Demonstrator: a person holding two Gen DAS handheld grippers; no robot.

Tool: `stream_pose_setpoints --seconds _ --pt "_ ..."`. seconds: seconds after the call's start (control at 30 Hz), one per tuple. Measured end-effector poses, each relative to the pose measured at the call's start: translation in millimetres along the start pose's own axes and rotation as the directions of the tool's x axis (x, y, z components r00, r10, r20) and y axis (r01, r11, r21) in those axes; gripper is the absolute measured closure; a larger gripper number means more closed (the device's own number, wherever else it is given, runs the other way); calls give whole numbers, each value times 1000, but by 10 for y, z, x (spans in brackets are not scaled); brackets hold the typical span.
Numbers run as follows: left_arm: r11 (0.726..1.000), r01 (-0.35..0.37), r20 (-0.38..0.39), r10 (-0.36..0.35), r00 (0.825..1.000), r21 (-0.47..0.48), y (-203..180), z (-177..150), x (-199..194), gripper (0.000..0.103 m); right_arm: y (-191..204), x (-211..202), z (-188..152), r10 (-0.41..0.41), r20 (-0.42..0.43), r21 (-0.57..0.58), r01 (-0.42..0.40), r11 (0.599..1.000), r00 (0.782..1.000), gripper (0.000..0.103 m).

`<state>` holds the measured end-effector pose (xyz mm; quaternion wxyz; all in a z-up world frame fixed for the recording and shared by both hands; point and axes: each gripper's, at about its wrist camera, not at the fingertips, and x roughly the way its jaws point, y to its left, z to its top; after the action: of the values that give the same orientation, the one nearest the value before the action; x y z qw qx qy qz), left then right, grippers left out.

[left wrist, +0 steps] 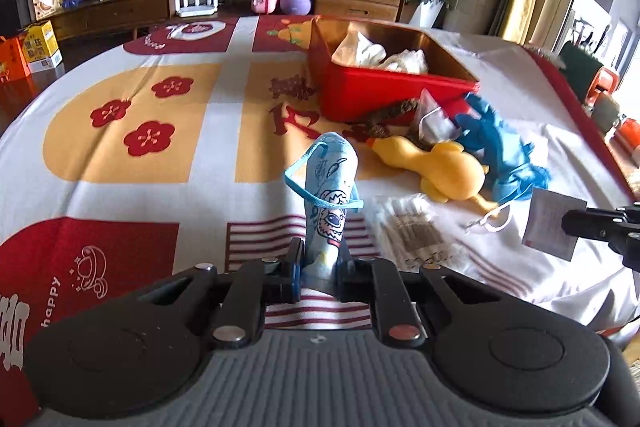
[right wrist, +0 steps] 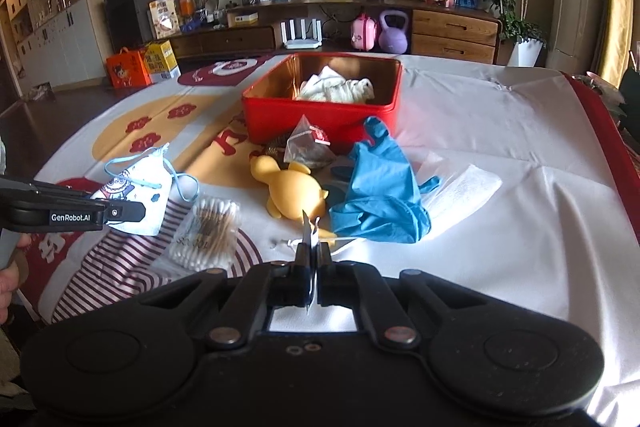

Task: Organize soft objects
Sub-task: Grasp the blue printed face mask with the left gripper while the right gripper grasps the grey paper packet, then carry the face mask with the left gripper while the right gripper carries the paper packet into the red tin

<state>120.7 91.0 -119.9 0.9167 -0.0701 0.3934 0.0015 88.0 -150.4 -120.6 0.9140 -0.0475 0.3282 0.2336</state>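
While the red tin [right wrist: 320, 123] waits at the far middle of the desk [right wrist: 500, 131] with white cloths [right wrist: 340, 89] already lying in it, both tools have something pinched and raised off the patterned cover. Furthest left, the left hand-held gripper [left wrist: 318, 263] has its jaws closed tight on the lower edge of a child's face mask [left wrist: 330, 187], pale blue with a cartoon print; held that way, the mask stands up folded between the pads and its ear loops hang free, which looks like a carrying grip for a trip to the tin.

Just right of it a clear pack of cotton swabs [right wrist: 208, 231] lies flat on the striped patch of the cover. Past that, a yellow rubber duck toy [right wrist: 292, 187] rests on its side, with a pyramid tea bag [right wrist: 308, 147] and a dark cone-like thing behind it against the tin's front wall. A blue rubber glove [right wrist: 380, 187] sprawls next, partly over a white gauze pad [right wrist: 464, 191].

Nearest the right side, the right hand-held gripper [right wrist: 311, 255] is nearly fully shut on a thin flat white sachet [left wrist: 554, 227], held edge-on, with a white loop [left wrist: 492, 221] trailing below it. Gripping the margin probably keeps so slim a piece from slipping. Most loose items remain outside the tin, so the sorting seems early.
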Motion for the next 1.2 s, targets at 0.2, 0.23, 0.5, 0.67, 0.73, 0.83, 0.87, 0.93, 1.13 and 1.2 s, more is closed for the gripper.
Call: stream_pose_setpoints --seconds 0.2,0.23,0.5,0.67,0.73,0.83,0.87,0.93,1.13,1.2 --pt "1000 29 28 -29 999 11 -46 180 -131 88 -75 -155 208 -13 42 13 12 1000 999 101" --pt "999 34 32 -34 999 11 -53 217 -150 89 -96 -172 254 -12 49 18 11 1000 999 101" --pt "998 60 61 -61 996 19 -123 597 -250 88 -229 -221 649 -16 93 33 13 999 996 101" --pt "996 80 59 -82 995 35 -196 829 -258 88 -289 -220 875 -19 116 19 17 1000 993 101" --pt "995 90 52 -92 994 47 -234 925 -244 88 -301 -203 987 -19 124 6 18 1000 992 101" --pt "992 105 46 -108 993 67 -308 1082 -214 88 -321 -168 1157 -22 137 -6 23 1000 990 101" --pt "992 108 46 -112 993 70 -327 1127 -203 88 -334 -149 1214 -20 142 -7 21 1000 990 101" --pt "990 115 45 -119 992 79 -378 1243 -175 88 -352 -101 1317 -21 149 -12 23 1000 989 101" --pt "987 116 47 -122 991 108 -486 1570 -42 88 -409 109 1574 -20 152 -9 22 1000 988 101" --pt "987 111 46 -117 992 116 -505 1664 19 88 -428 183 1634 -21 151 -8 23 1000 988 101"
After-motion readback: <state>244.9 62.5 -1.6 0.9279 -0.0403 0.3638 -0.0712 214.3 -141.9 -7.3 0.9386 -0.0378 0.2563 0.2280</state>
